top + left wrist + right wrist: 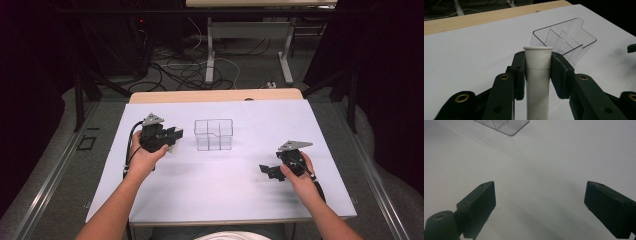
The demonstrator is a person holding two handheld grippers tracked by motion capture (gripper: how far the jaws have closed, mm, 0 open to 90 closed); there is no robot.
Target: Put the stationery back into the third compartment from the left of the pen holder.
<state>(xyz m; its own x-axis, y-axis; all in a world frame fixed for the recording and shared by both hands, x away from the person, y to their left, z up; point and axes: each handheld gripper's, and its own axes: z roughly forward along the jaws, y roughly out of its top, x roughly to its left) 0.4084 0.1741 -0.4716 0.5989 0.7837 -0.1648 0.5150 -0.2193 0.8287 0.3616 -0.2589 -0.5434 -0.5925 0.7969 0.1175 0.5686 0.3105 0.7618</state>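
Left gripper view: the left gripper (537,72) clamps a white tube (537,75) near the clear box (574,42). The right gripper (540,207) hovers wide open over the table (549,157).

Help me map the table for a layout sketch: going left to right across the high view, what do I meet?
Left tongs shut on a white tube → clear divided box → right tongs, open, on the white table cover.
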